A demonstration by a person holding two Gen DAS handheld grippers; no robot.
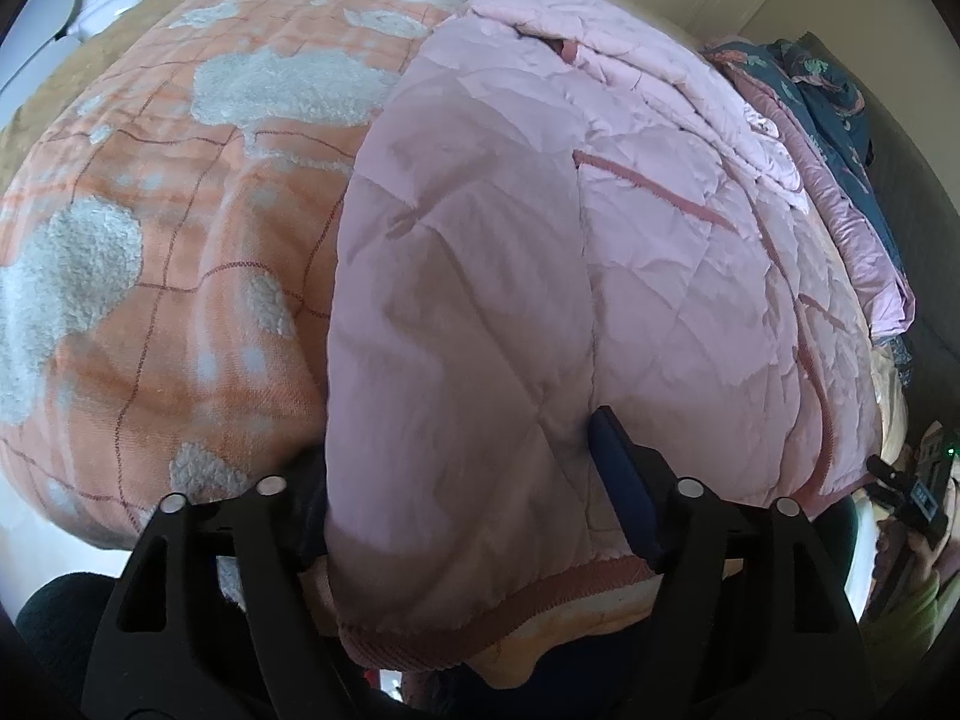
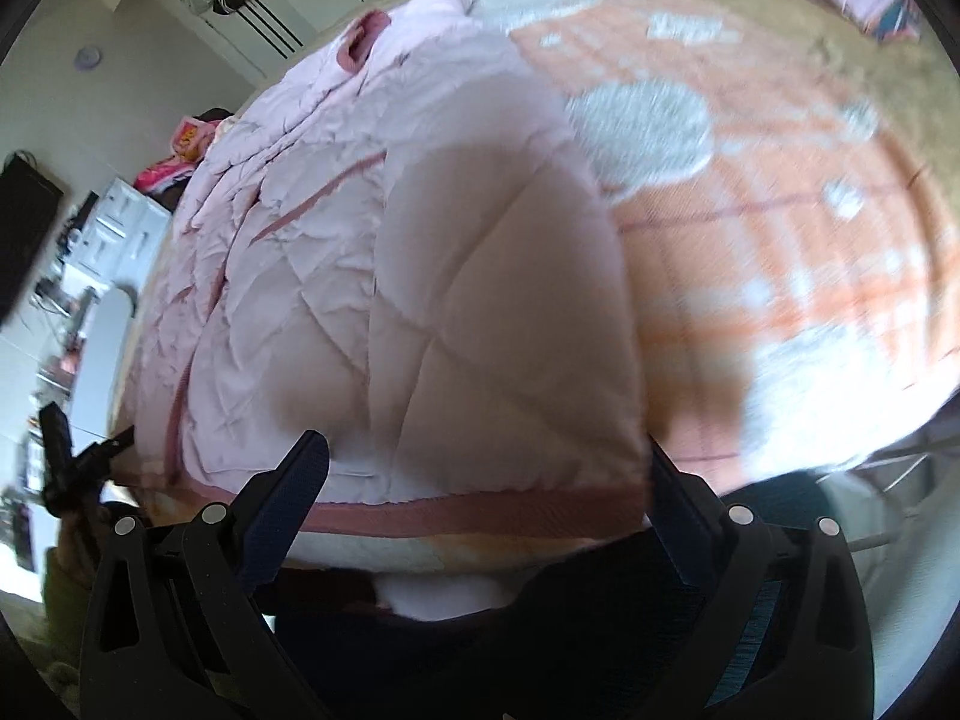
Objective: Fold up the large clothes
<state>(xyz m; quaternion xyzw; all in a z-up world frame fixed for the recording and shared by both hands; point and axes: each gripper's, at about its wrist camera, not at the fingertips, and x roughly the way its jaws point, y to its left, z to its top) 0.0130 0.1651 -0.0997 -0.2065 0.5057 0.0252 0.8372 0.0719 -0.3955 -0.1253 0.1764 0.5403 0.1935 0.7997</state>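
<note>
- One pink quilted jacket is spread on orange-white blanket, hem w/ darker pink trim nearest both cams.
- Hem corner is straddled by left gripper; jaws wide apart, not clamped.
- Opp. hem end is straddled by right gripper, fingers spread.
- Dark floral fabric is heaped beyond jacket.

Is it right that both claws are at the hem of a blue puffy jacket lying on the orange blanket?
Not quite: the jacket is pink, not blue, as the left wrist view shows. Both claws, left and right, are at its hem, and it lies on the orange blanket.
</note>
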